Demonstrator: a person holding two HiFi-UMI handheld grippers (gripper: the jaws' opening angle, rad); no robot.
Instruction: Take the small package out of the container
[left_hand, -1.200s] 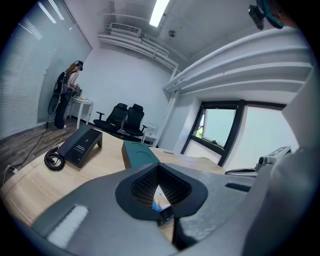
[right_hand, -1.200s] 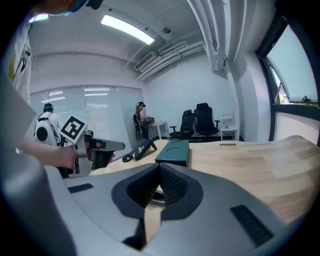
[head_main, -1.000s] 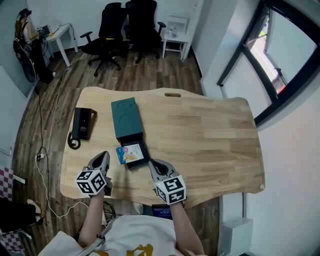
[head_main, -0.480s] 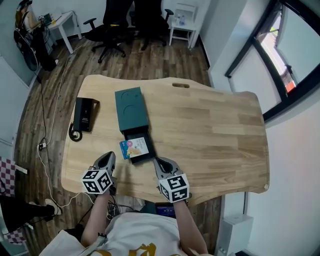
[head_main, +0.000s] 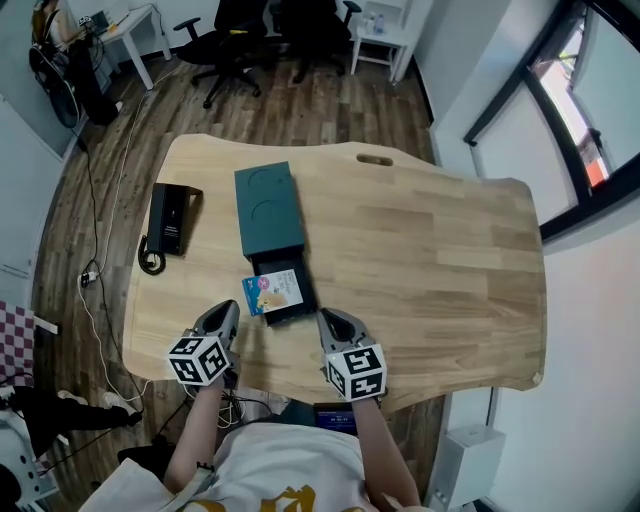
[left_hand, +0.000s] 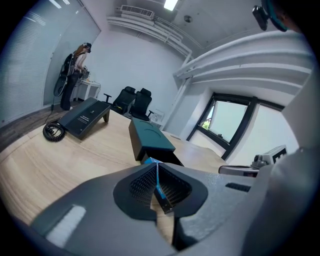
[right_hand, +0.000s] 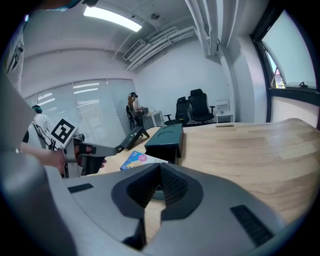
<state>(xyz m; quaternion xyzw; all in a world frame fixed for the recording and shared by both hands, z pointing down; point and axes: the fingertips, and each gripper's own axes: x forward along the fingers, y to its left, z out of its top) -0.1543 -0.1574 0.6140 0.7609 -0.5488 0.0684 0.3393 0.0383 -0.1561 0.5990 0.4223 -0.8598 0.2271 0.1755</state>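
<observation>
both hand-held grippers low over the near edge of the worktop (head_main: 430, 260), side by side, pointing away from me and down.

left hand-held gripper (head_main: 226, 316): jaws clenched, pads together, nothing gripped. its tip hangs just left of and nearer than the open tray, apart from it.

right hand-held gripper (head_main: 330, 320): jaws also pressed together, nothing between them. its tip is just right of the tray's near corner, not touching.

between the two tips: black tray (head_main: 291, 313), pulled out of the container toward me. the small package (head_main: 272, 290) lies in it, blue and white, printed face up, turned a bit askew. its left edge sticks out past the tray's left wall. neither gripper touches it.

behind the tray: the container (head_main: 268, 208), a dark green box, long side running away from me, flat on the wood.

left of the container, well apart: black desk phone (head_main: 168, 222), coiled cord (head_main: 150, 264) at its near end.

far edge of worktop: oval cut-out slot (head_main: 374, 159).

beyond, on wood floor: black office chairs (head_main: 235, 40), white side table (head_main: 385, 30). a person (left_hand: 77, 57) stands at the far wall in the left gripper view.
</observation>
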